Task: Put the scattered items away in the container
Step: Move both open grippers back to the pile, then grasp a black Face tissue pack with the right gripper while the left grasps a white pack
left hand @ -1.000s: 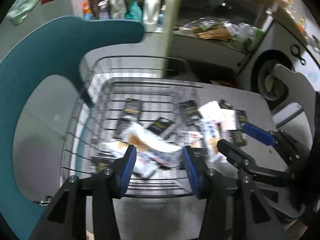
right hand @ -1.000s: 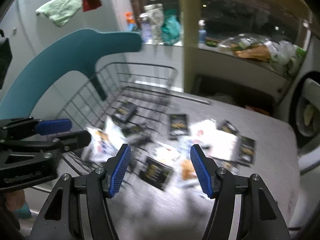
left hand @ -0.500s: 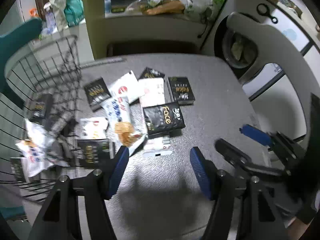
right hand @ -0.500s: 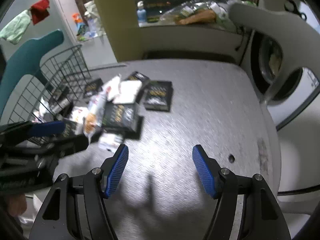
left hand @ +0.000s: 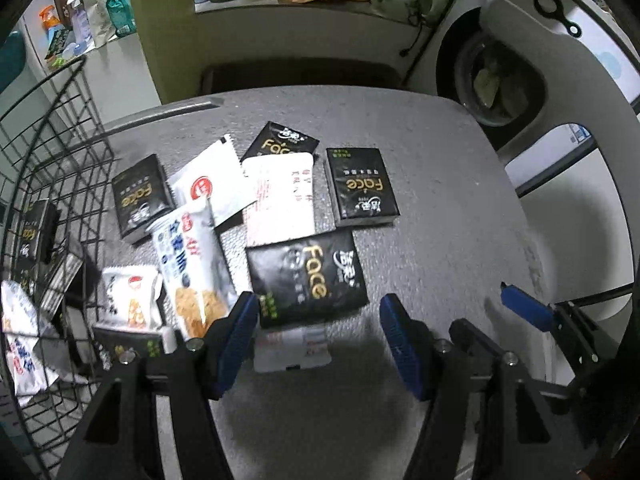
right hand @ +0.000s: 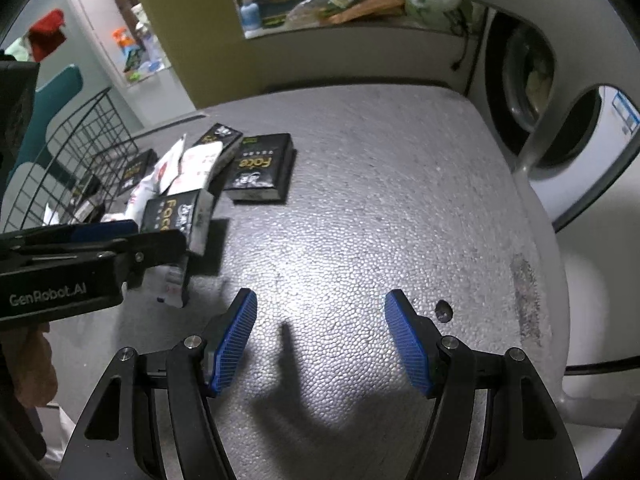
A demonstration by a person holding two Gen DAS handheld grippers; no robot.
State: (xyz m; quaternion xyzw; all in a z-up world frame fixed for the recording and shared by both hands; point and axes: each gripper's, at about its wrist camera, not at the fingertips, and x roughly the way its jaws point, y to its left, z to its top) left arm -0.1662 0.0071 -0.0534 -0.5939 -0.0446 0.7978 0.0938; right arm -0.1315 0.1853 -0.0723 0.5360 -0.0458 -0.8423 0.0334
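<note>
Since a second ago both tools have swung off the wire basket point(left hand: 48, 184) toward the packets left on the tabletop point(left hand: 440, 208). Basket, far left: already holds several packets, black and white.

Just right of its rim: loose heap of black "Face" tissue packs and white sachets, overlapping. The biscuit packet point(left hand: 192, 264) lies near the left tool's left finger.

Left tool point(left hand: 316, 332): jaws spread, empty, hovering over the nearest Face pack point(left hand: 308, 276); a white sachet point(left hand: 292, 350) lies partly under that pack.

Right tool point(right hand: 320, 336): jaws spread, empty, over bare tabletop, well apart from the heap.

Judgement: take the near pack with the left tool. Straddle its short sides, descend squarely, avoid pinching the sachet beneath.
</note>
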